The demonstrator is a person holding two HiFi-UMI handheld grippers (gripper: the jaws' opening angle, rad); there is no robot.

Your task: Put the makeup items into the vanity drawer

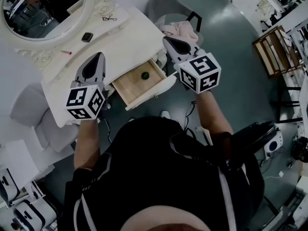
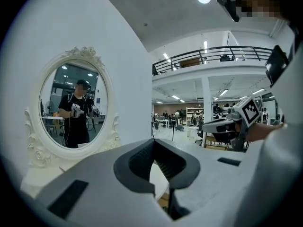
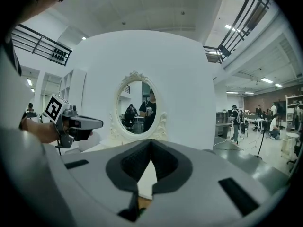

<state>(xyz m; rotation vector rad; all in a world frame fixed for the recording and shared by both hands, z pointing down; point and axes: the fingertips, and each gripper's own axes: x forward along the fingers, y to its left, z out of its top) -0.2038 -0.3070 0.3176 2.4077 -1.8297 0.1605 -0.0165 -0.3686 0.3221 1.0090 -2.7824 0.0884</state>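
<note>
The white vanity (image 1: 127, 37) has its wooden drawer (image 1: 131, 86) pulled open, and a small dark round item (image 1: 145, 75) lies inside. On the tabletop lie a black compact (image 1: 87, 37), a red pencil (image 1: 66, 52) and a black eyelash curler (image 1: 109, 18). My left gripper (image 1: 100, 56) (image 2: 153, 142) hovers over the vanity's front edge, left of the drawer; it is shut and holds nothing. My right gripper (image 1: 165, 38) (image 3: 151, 142) hangs beside the vanity's right end, above the drawer's right corner; it is also shut and holds nothing.
An oval mirror (image 1: 45, 13) stands at the back of the vanity. A grey chair (image 1: 166, 5) with a pink cloth (image 1: 180, 31) sits just beyond the right gripper. A grey stool (image 1: 29, 105) is at the left, a wooden rack (image 1: 270, 49) far right.
</note>
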